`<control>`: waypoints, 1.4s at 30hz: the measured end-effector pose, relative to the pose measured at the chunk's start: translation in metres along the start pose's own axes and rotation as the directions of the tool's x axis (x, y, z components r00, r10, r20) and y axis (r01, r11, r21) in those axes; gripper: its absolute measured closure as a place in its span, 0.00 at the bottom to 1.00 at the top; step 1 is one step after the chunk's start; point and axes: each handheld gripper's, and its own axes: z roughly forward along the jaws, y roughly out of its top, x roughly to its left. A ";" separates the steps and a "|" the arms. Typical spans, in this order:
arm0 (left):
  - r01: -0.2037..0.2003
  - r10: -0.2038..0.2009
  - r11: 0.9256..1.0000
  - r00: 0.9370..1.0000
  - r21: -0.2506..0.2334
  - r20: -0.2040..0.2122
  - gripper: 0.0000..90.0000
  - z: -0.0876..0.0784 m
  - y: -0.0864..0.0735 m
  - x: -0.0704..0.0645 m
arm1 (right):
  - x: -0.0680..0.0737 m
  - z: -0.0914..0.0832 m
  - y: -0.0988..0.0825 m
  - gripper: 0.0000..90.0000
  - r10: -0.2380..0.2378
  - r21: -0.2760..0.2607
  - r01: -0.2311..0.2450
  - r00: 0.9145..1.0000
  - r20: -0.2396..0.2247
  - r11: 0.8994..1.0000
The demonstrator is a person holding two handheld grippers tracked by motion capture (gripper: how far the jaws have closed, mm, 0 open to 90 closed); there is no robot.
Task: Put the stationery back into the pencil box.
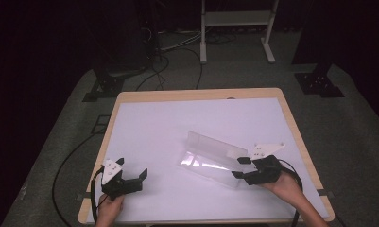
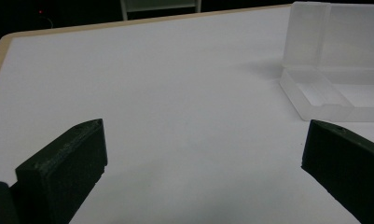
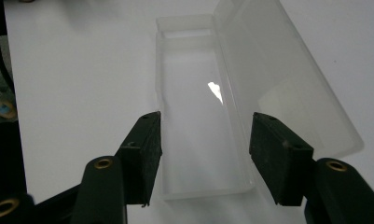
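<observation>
A clear plastic box [image 1: 207, 161] lies on the white table cover, its hinged lid [image 1: 214, 144] standing open on the far side. Nothing shows inside it. My right gripper [image 1: 240, 167] is open at the box's right end; in the right gripper view its jaws straddle the near end of the box [image 3: 198, 140], one on each side of the tray, and I cannot tell if they touch it. My left gripper [image 1: 132, 169] is open near the table's front left, over bare cover. The left gripper view has the box [image 2: 331, 74] far off at the upper right.
The table [image 1: 196, 94] has a wooden rim around the white cover. Beyond it lie grey floor, black cables [image 1: 175, 54], dark stand bases [image 1: 109, 82] and a white frame [image 1: 236, 28]. A cable trails from each gripper over the front edge.
</observation>
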 end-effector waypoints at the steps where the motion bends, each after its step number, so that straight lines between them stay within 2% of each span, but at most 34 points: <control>1: 0.001 -0.001 1.000 1.000 0.000 -0.001 0.00 0.000 0.000 0.000 | -0.001 -0.001 -0.001 0.48 0.001 -0.003 -0.001 1.000 0.003 1.000; 16: -0.007 0.007 1.000 1.000 0.007 -0.014 0.00 0.001 0.000 -0.001 | -0.008 -0.022 -0.023 0.48 0.045 -0.012 -0.045 0.998 0.046 0.999; 23: -0.008 0.008 1.000 1.000 0.005 -0.015 0.00 0.000 0.000 -0.001 | -0.011 -0.033 -0.037 0.49 0.061 -0.016 -0.060 0.995 0.082 0.998; 29: -0.013 0.013 1.000 1.000 0.005 -0.016 0.00 0.001 0.000 -0.002 | -0.015 -0.042 -0.053 0.49 0.104 -0.023 -0.102 0.989 0.108 0.995; 42: -0.010 0.010 1.000 1.000 0.004 -0.018 0.00 0.000 0.000 -0.002 | -0.021 -0.052 -0.080 0.51 0.160 -0.019 -0.159 0.974 0.160 0.987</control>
